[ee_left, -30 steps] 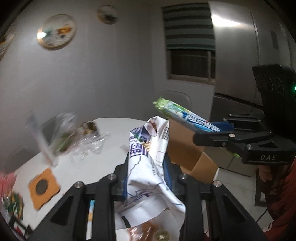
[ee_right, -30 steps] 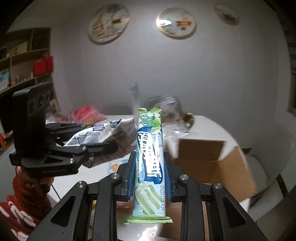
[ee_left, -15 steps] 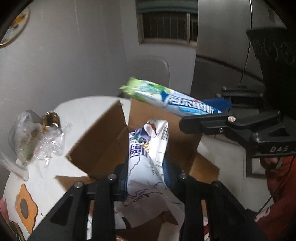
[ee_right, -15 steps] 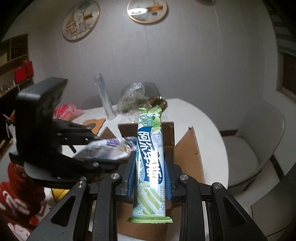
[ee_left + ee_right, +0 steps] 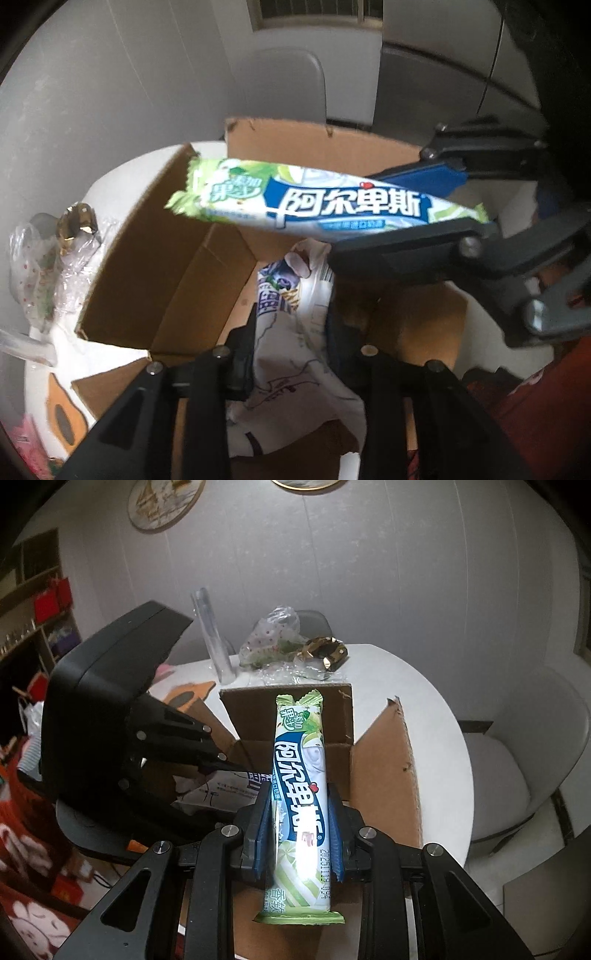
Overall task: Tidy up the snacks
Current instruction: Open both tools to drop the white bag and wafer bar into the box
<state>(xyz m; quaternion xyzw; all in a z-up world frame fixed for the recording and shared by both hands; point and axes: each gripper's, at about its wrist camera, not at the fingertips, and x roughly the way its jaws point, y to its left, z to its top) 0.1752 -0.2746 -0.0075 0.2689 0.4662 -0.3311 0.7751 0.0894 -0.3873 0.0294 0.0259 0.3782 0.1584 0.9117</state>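
Both tongs have dropped closer over the box (image 5: 155,258). Left tongs (image 5: 291,328) grip a pouch (image 5: 295,347), right tongs (image 5: 299,834) a bar (image 5: 299,775); lower each inside before releasing.

My right gripper (image 5: 298,834) is pinching a glossy foil-plastic candy wrapper (image 5: 298,797), glare showing on its smooth film. My left gripper (image 5: 290,332) is creasing a crinkly white plastic snack bag (image 5: 295,339). The cardboard box (image 5: 166,266) is looking matt, rough-edged brown paperboard; the table (image 5: 424,701) is gleaming smooth white.
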